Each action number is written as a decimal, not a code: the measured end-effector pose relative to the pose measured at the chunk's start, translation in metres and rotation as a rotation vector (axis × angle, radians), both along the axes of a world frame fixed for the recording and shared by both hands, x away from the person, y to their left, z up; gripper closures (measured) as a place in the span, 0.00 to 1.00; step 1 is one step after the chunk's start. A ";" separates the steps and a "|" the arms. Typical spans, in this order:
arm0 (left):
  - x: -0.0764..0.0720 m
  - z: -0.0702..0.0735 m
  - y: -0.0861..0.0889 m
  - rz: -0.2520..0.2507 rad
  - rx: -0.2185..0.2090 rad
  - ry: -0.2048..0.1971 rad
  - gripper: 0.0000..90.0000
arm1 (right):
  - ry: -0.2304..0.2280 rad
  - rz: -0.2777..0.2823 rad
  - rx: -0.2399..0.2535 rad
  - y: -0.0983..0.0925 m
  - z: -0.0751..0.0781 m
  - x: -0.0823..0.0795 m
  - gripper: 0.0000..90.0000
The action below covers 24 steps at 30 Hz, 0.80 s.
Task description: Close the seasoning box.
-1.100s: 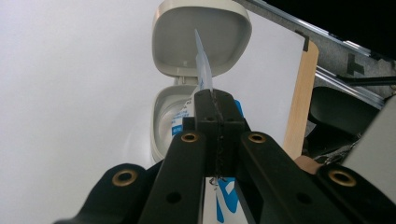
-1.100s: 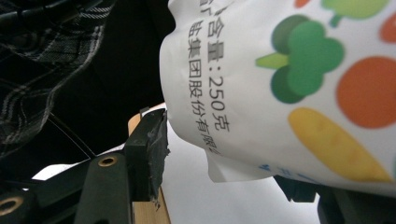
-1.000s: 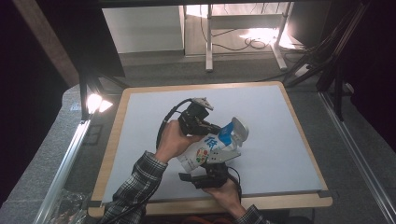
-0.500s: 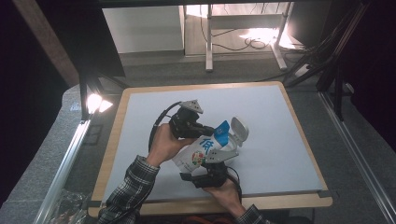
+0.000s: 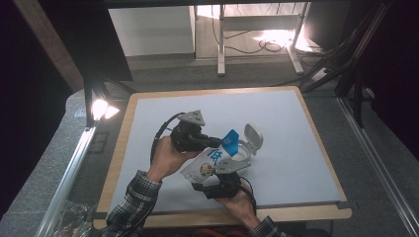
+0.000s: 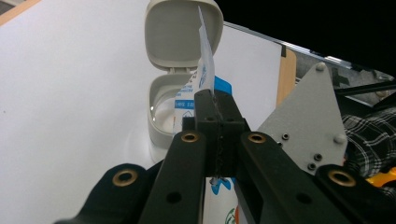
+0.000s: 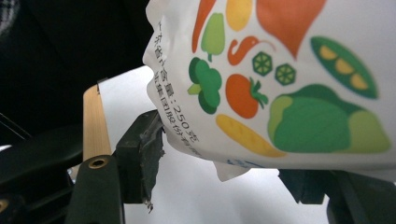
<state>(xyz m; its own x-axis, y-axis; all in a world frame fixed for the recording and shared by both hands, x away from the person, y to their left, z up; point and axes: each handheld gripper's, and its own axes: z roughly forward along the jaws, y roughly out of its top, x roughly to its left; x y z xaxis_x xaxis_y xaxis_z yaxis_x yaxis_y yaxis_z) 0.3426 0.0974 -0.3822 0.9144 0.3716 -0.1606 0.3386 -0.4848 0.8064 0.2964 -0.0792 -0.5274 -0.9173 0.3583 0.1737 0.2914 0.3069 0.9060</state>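
White pouch (image 5: 205,168) with printed vegetables, held above grey mat (image 5: 296,148). Left gripper (image 6: 215,109) clenched on its blue-edged top flap; right gripper (image 7: 224,179) just widening, pouch bottom between its jaws, pads apparently loose. Pale open-lidded case (image 6: 175,56) just beyond.

White pouch (image 5: 210,165) with printed vegetables and blue top corner lay tilted above white table mat, near front edge, between both hands. Just beside its top stood off-white flip-top container (image 5: 245,148), lid swung open and upright.
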 end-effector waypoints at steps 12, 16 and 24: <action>-0.004 -0.006 0.018 0.011 -0.038 -0.011 1.00 | -0.016 0.023 -0.043 0.004 -0.005 0.002 0.32; -0.005 -0.008 0.020 0.010 -0.047 -0.011 1.00 | -0.017 0.032 -0.051 0.003 -0.006 0.004 0.30; -0.007 -0.007 0.027 0.016 -0.040 -0.021 1.00 | -0.012 0.063 -0.057 0.003 -0.006 0.005 0.27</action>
<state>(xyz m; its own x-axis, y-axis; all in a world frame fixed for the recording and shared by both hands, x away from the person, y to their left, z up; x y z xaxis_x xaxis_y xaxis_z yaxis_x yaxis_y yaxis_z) 0.3361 0.1246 -0.3894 0.9119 0.3795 -0.1564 0.3287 -0.4469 0.8320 0.3018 -0.0762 -0.5335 -0.9402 0.3087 0.1437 0.2594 0.3759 0.8896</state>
